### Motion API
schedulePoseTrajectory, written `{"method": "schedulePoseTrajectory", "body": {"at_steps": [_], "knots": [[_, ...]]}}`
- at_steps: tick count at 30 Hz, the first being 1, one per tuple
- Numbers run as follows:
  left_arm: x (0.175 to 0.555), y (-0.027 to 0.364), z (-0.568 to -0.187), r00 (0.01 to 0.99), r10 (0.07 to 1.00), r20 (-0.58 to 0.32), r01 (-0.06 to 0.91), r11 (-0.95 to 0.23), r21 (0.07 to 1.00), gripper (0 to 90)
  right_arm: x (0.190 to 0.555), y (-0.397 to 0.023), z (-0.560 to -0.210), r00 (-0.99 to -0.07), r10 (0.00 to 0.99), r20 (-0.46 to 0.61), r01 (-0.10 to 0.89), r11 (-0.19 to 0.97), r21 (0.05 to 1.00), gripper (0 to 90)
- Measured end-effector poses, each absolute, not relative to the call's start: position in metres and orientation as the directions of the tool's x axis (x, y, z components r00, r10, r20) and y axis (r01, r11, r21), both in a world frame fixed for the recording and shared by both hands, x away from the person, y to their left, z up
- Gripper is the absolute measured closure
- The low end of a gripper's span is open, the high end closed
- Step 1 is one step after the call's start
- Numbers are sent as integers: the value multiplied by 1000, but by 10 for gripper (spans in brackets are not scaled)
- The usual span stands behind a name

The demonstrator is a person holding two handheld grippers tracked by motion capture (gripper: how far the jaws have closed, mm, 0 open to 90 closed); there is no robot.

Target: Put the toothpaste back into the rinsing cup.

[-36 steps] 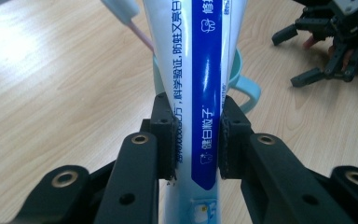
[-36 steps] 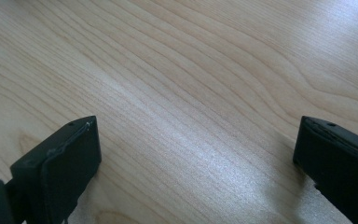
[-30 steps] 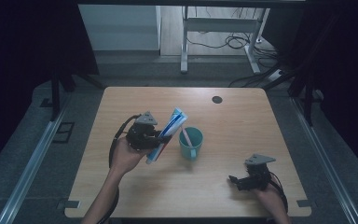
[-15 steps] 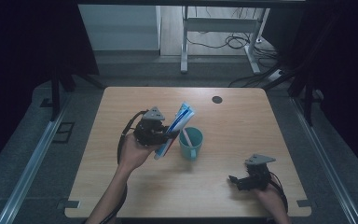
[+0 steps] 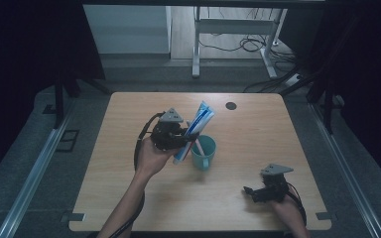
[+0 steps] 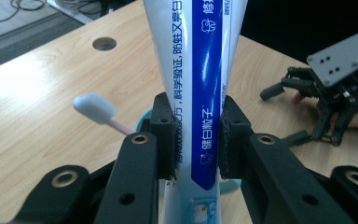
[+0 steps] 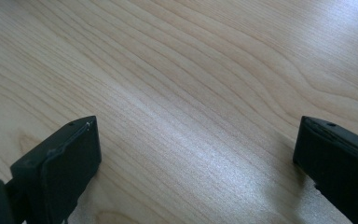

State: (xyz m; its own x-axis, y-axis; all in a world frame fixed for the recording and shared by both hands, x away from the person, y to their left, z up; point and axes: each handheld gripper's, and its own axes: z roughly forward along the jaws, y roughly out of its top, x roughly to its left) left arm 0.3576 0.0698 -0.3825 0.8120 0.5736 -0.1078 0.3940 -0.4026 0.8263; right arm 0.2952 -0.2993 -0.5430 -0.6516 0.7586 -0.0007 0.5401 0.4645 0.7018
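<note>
A blue-and-white toothpaste tube (image 6: 205, 93) is pinched across its width between the two black jaws of the left gripper (image 6: 196, 135), the pads being pressed against both of its long edges. In the high view the tube (image 5: 195, 130) is seen raised above the desk (image 5: 129, 198) and tilted, its flat crimped end pointing up and away from the person, its lower end hanging just beside the rim of a teal cup (image 5: 204, 151). The left gripper (image 5: 171, 135) is carried by the left hand (image 5: 151, 157) just to the left of that cup. A toothbrush (image 6: 98, 111) with a pale blue head and a pink neck is seen in the left gripper view, sticking out to the left from behind the left jaw; the cup is largely hidden behind the tube there. The right gripper (image 5: 263, 192) is held low near the front right corner of the desk, well apart from the cup. In the right gripper view its jaws are spread wide over bare wood, with nothing between them. A round cable hole (image 5: 231, 105) is set near the far edge of the desk.
</note>
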Motion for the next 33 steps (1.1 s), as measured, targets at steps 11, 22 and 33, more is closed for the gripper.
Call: {"method": "schedulePoseTrajectory", "body": {"at_steps": [11,22,33], "knots": [[365,55,-380,797,594,-108,391,-372,842,723,295,-299,-543,-652,758,-2,539,466,702,4],[374,47,-381,772,624,-119,396,-327,858,723,295,-299,-543,-652,758,-2,539,465,702,4],[382,33,-382,762,635,-124,384,-289,877,723,295,-299,-543,-653,758,-2,538,466,702,4]]}}
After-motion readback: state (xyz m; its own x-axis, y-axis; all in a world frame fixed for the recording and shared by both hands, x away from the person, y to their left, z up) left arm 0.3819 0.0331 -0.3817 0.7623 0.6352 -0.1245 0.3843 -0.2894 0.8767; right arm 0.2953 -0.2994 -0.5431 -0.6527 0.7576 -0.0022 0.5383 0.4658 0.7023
